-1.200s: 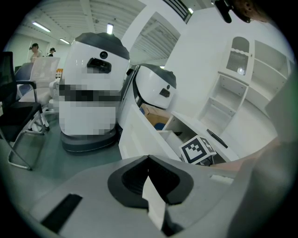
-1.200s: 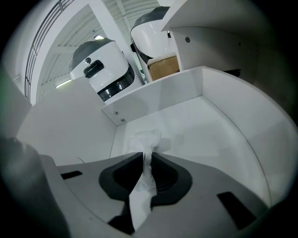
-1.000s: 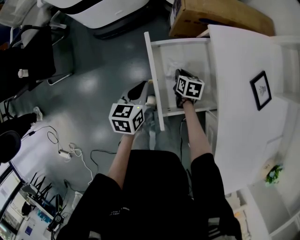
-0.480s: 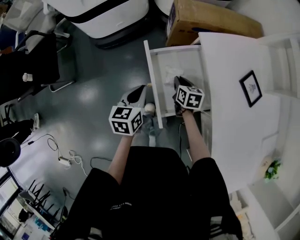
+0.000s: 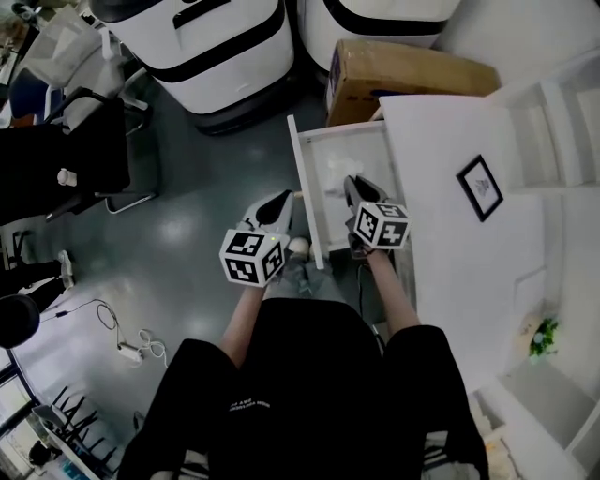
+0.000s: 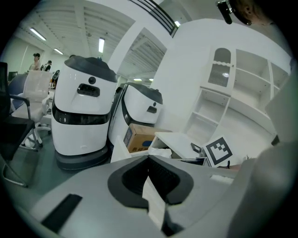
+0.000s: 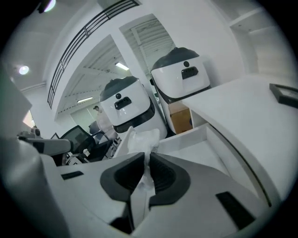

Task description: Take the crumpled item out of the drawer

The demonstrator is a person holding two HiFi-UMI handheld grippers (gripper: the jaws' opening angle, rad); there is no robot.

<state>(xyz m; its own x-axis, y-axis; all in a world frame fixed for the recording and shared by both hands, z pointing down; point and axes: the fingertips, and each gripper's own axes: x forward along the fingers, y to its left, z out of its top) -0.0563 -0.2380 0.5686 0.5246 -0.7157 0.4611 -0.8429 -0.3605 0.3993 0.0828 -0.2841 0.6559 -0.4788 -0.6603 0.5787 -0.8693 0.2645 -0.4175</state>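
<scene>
Crumpled item (image 7: 141, 139): white, wrinkled wad pinched in right gripper (image 7: 147, 162) above drawer (image 5: 306, 187); left gripper (image 6: 149, 160) closed, empty.

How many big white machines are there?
2. One white rounded machine with a black band stands at the head view's top left; the other beside it, behind the brown cardboard box. More may be off-frame.

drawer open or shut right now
Open: the drawer is pulled out from the white desk, its inside showing; the right gripper pinches the crumpled item.
</scene>
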